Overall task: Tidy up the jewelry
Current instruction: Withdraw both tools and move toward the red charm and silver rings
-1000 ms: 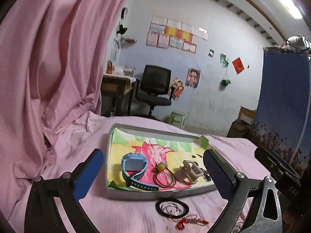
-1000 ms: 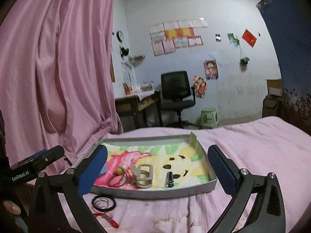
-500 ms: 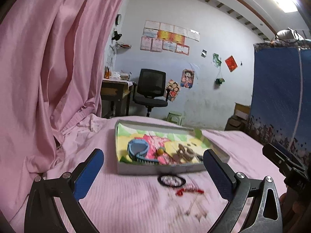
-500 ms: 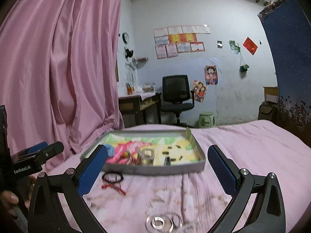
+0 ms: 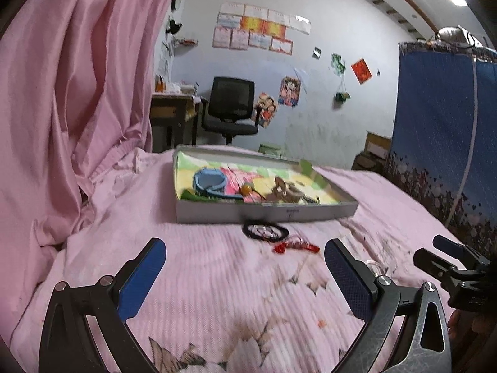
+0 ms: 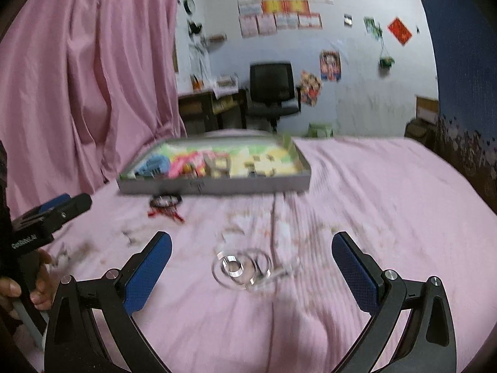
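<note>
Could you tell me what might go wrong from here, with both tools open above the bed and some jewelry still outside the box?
1. The clear rings lie on soft, wrinkled bedding; the open right tool may press them into the fabric instead of gripping.
2. The black bangle and red piece lie close together by the box; the open left tool could snag both.

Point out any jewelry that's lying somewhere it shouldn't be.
Three lots lie loose on the pink bedspread instead of in the tray: a black ring-shaped band and a red trinket just in front of the tray, and clear rings nearer, between the fingers of the open right tool. Blur hides finer detail.
</note>
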`<act>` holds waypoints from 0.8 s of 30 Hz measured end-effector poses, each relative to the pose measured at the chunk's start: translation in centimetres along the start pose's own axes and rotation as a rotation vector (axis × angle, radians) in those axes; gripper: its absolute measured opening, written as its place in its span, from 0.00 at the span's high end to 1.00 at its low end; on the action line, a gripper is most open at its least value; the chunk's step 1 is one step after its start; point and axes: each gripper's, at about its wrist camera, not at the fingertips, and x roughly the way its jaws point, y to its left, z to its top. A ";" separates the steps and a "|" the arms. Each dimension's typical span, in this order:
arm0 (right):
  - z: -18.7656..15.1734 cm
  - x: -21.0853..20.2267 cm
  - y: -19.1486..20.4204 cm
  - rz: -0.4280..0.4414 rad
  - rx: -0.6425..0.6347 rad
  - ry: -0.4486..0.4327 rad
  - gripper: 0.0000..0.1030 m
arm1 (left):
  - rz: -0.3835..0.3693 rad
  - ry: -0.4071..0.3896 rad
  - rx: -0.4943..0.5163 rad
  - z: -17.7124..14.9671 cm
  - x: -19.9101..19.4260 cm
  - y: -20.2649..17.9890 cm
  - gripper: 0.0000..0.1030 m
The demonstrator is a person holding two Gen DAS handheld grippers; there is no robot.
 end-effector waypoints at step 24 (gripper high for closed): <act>-2.4 6.4 -2.7 -0.006 0.167 0.279 0.72 | -0.160 0.371 0.021 0.8 9.8 -3.1 0.17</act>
